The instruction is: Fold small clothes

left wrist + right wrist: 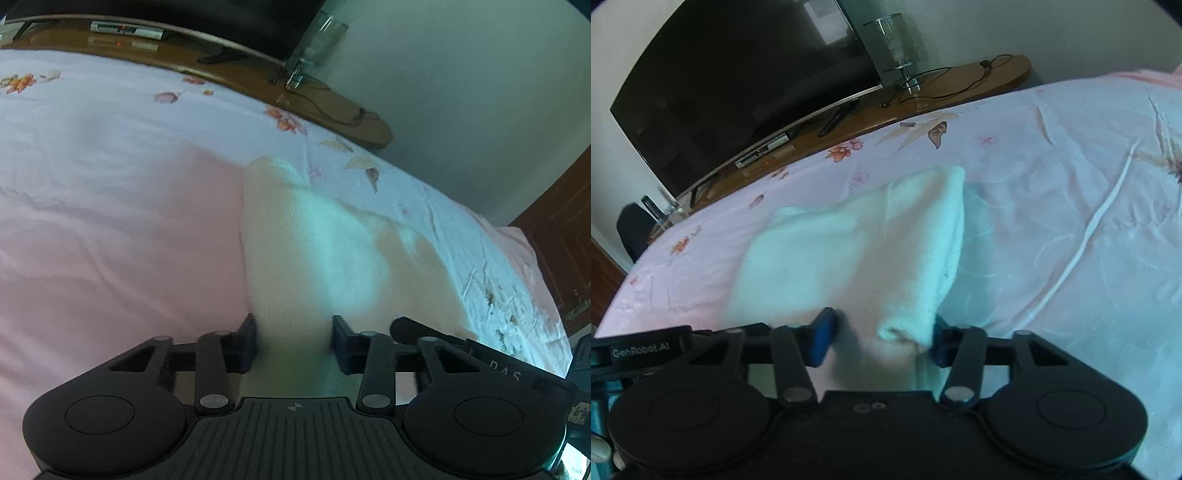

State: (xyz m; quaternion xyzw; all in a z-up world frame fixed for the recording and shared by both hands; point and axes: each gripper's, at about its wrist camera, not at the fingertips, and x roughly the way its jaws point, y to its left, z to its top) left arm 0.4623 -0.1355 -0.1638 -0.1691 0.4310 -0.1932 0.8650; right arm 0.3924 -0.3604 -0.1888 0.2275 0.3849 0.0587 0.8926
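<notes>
Left hand-held gripper point(293, 341): fingers set either side of a bunched near edge of the cream knit garment point(314, 251), cloth filling the gap between the pads. Reads as pinching that edge, though the pads stand fairly wide, so the grip looks loose. Garment runs away from the pads across the bed sheet point(110, 229), pink with a flower print, far end tapering near the printed leaves. Beyond the bed, a wooden TV counter point(332, 110) with a cable lying on it.

Right hand-held gripper point(882, 341): jaws spread, left pad clear of cloth, right pad touching a rolled corner of the same cream knit garment point(849, 251). Whether it truly grips, cannot tell (cloth sits against one pad only). Garment lies partly doubled on the bed sheet point(1052, 221), one flap raised toward the far side. Behind: dark television point(738, 81) and a glass lamp point(897, 48) on the counter point(960, 85).

Judgement: both grippers work the near edge, one at each end, likely so the piece can be carried over evenly into a fold. The fold seems midway; the frames are blurred, suggesting motion.
</notes>
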